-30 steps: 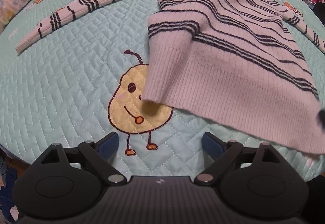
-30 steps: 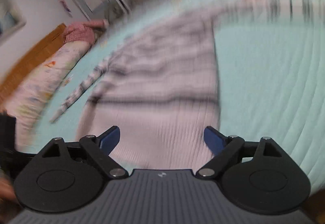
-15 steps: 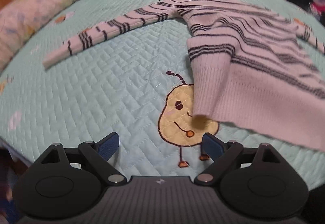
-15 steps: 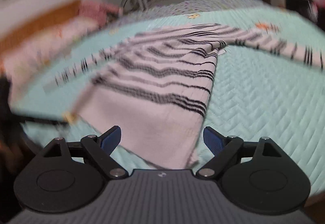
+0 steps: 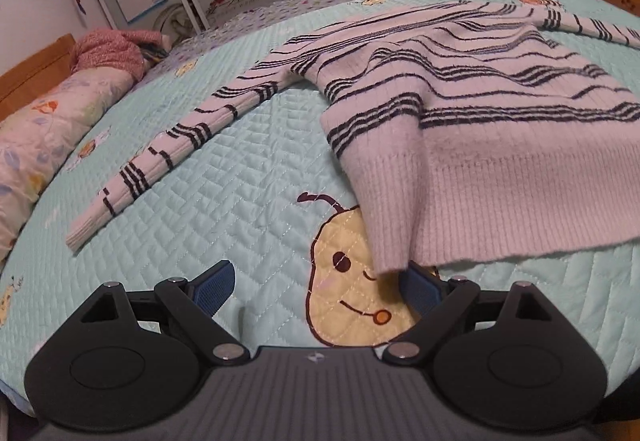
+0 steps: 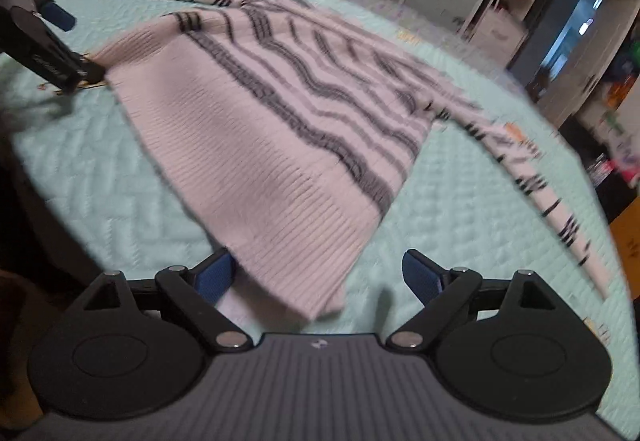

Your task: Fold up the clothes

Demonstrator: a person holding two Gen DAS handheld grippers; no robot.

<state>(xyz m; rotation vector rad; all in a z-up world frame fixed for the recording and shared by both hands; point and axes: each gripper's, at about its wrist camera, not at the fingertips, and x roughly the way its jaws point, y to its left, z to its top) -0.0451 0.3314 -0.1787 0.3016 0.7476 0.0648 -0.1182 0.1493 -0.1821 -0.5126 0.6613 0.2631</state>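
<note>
**A:** Where does the sweater (image 5: pixel 480 129) lie?

**B:** Flat on the bed's quilt (image 5: pixel 224 177), sleeves spread out to both sides, its ribbed hem nearest us. The hem's left corner droops over the embroidered pear (image 5: pixel 352 289); I'll take that pear as the landmark. The left sleeve (image 5: pixel 180 145) runs away above and to the left of the pear, and the other sleeve (image 6: pixel 532 177) stretches off on the far side of the body from it.

**A:** And the tools?

**B:** The left tool (image 5: pixel 316 287) hovers right over the pear, jaws wide apart, nothing pinched; its right pad (image 5: pixel 420 287) sits just beside that drooping corner, maybe brushing it, I can't be sure. The right tool (image 6: pixel 316 273) is spread wide too, holding nothing, at the hem's other corner, well away from the pear. Its view is blurred, so I can't tell if the cloth is touched.

**A:** So the step is taking hold of the hem?

**B:** That's my reading. To do it well, I'd slide each lower finger under the rib so both knit layers get caught, not just the top one. Close both at matching spots on the hem, then lift together; an uneven pull would skew the fold. The knit looks thick and soft, so bite deep enough.
</note>
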